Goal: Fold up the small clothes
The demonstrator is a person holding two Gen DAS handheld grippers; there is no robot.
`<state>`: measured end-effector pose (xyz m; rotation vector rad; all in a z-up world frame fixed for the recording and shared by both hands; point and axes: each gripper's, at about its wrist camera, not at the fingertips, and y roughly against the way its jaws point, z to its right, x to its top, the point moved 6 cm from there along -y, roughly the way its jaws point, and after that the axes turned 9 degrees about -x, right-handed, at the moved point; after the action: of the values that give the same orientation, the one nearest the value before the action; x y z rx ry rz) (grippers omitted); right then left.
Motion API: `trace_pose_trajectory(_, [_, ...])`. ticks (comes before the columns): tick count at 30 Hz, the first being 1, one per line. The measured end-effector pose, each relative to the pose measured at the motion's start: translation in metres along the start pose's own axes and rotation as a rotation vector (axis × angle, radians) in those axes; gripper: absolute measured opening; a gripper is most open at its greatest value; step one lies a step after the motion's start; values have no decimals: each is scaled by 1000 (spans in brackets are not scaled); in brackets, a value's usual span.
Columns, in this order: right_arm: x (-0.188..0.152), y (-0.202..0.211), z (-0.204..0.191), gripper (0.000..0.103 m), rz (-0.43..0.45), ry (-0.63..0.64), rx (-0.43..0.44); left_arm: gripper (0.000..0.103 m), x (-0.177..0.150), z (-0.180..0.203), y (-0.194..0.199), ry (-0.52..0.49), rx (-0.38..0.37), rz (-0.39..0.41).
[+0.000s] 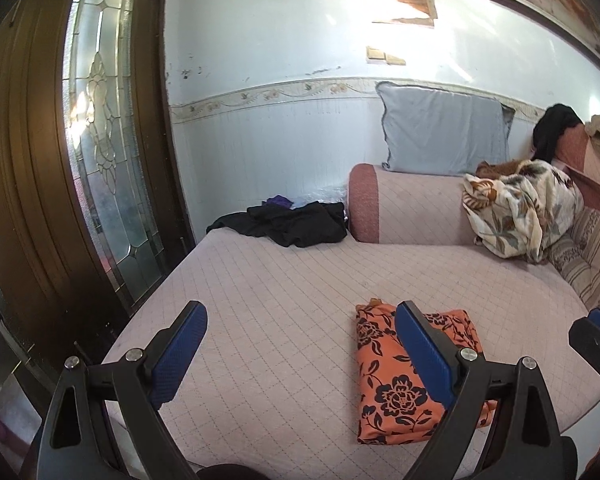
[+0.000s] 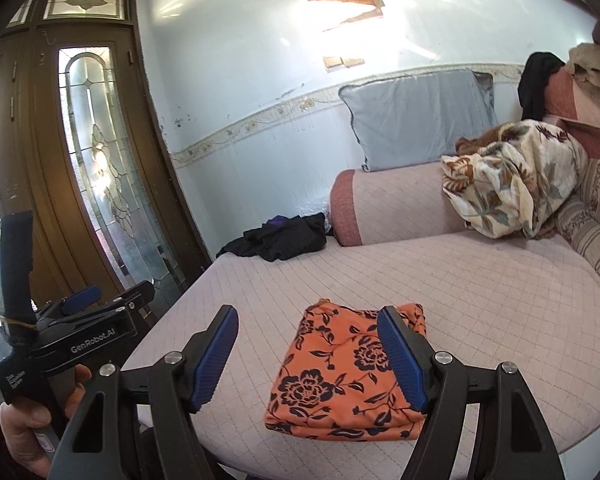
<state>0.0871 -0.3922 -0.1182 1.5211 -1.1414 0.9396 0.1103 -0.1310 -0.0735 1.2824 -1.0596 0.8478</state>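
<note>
Quilted pink sofa seat (image 2: 480, 292) fills the foreground, and on its near part lies the folded orange floral garment (image 2: 340, 376), a flat rectangle whose long axis runs from the near edge toward the far wall, tilted slightly to the right. Above it, touching nothing, the right gripper (image 2: 306, 360) stands wide with nothing between its blue pads. Just left, the left gripper (image 1: 300, 356) is equally wide and empty. Far back lie dark clothes (image 1: 288, 222), a grey pillow (image 1: 440, 132) and a crumpled floral blanket (image 1: 520, 212).
</note>
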Motion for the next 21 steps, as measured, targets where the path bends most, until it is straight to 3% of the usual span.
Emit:
trace_pose_trajectory(11, [17,20,-53,75,59,59,61,95,12,-33,23,69,20,42])
trace_pose_trajectory(21, [20,30,-66,75,85,86,80,95,16,-21,30,26,29,44])
